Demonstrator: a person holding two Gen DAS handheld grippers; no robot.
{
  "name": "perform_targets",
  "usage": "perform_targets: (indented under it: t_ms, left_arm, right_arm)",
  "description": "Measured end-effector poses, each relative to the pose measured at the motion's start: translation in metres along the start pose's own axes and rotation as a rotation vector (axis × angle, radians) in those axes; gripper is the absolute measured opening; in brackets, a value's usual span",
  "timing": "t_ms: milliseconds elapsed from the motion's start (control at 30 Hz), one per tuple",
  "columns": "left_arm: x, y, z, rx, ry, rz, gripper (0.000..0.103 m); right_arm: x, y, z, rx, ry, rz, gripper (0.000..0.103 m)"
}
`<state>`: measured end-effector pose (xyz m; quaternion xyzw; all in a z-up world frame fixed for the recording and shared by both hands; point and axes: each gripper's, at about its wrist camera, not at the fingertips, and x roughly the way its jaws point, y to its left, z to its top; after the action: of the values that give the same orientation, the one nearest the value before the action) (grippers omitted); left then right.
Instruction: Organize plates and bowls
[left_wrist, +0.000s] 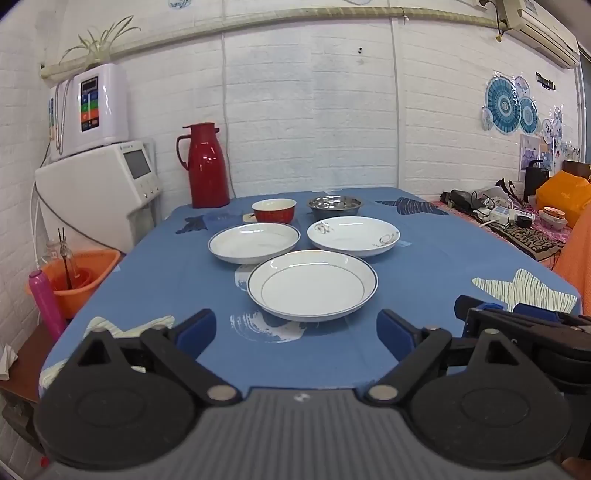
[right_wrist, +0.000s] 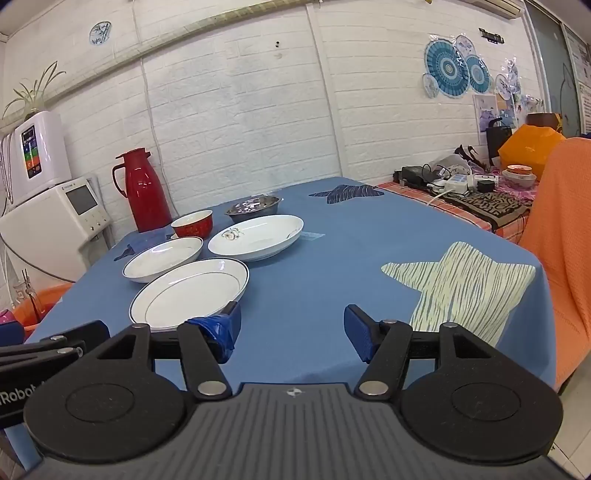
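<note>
White brick walls enclose a tabletop (left_wrist: 177, 280) under a blue star-print cloth. Three white plates (left_wrist: 312, 282) form a triangle at centre; a red bowl (left_wrist: 274, 210) and a steel bowl (left_wrist: 335, 205) sit behind them. A red thermos (left_wrist: 205, 166) stands at the far-left corner. Left gripper (left_wrist: 297, 332) and right gripper (right_wrist: 291, 328): jaws spread, empty.

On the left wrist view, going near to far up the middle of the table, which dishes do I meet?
Left gripper, open → nearest blue-rimmed plate → second blue-rimmed plate, sitting left → patterned plate, sitting right → red bowl → steel bowl, with the red thermos beyond, at left.
</note>
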<state>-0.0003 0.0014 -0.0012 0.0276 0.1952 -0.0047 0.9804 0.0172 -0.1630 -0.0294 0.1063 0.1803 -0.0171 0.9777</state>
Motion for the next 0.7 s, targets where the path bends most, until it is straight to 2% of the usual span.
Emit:
perform_targets:
  t_ms: [267, 700]
  left_arm:
    - [-0.0001, -0.0010, 0.0006, 0.005, 0.001, 0.003, 0.090]
    - [-0.0018, 0.0002, 0.0030, -0.003, 0.000, 0.003, 0.090]
  right_arm:
    - [0.0004, 0.0000, -0.0032, -0.011, -0.002, 0.002, 0.048]
    - [0.0007, -0.0007, 0.0004, 0.009, 0.009, -0.057, 0.049]
